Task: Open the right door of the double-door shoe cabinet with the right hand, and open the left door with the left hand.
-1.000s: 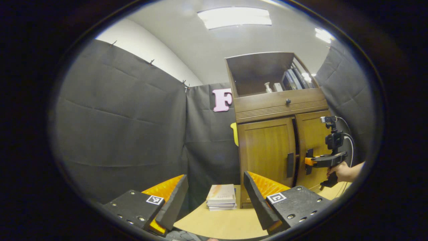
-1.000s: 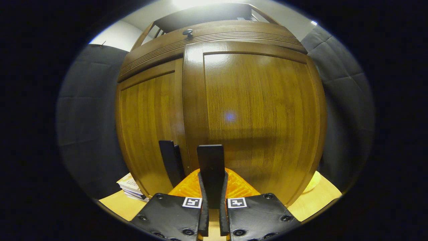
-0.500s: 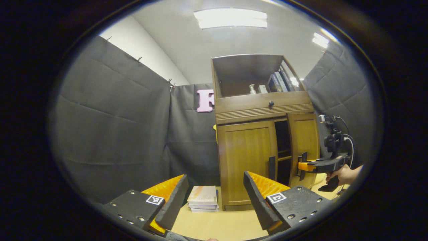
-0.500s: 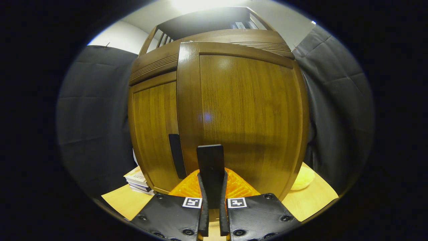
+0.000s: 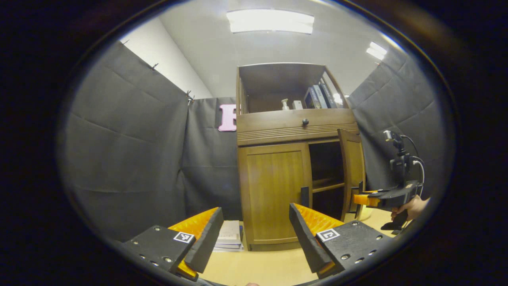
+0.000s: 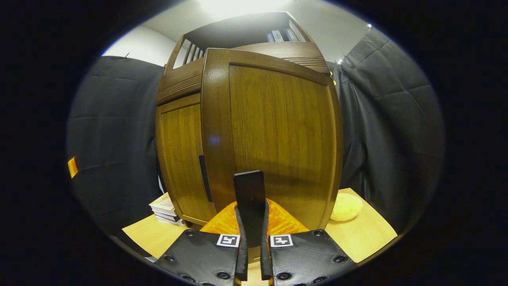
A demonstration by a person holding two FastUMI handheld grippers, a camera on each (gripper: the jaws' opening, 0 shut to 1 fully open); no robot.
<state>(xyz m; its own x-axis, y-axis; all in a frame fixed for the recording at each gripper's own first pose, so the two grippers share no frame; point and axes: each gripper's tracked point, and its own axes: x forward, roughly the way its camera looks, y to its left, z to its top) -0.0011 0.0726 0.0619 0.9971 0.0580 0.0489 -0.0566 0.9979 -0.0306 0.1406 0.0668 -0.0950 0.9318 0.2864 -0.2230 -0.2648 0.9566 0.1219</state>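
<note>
The wooden shoe cabinet (image 5: 293,123) stands on the table. Its left door (image 5: 274,190) is closed, and that door's dark vertical handle (image 5: 304,196) is free. The right door (image 5: 352,167) is swung well out, exposing dark shelves inside. My right gripper (image 6: 251,210) is shut on the right door's dark handle (image 6: 249,186), with the door panel (image 6: 278,135) close ahead. From the left gripper view, the right gripper (image 5: 355,198) and the hand (image 5: 412,206) holding it are at that door's edge. My left gripper (image 5: 254,238) is open and hangs short of the cabinet, touching nothing.
A stack of books (image 5: 230,238) lies on the light wooden table (image 5: 270,266) left of the cabinet. A yellow soft lump (image 6: 346,206) rests on the table to the right of the open door. Books and a small bottle (image 5: 285,104) sit on the cabinet's top shelf. Black cloth walls surround the booth.
The right door has swung from nearly closed to wide open, pulled by my right gripper on its handle. My left gripper stayed open while its view turned right, shifting the cabinet leftward.
</note>
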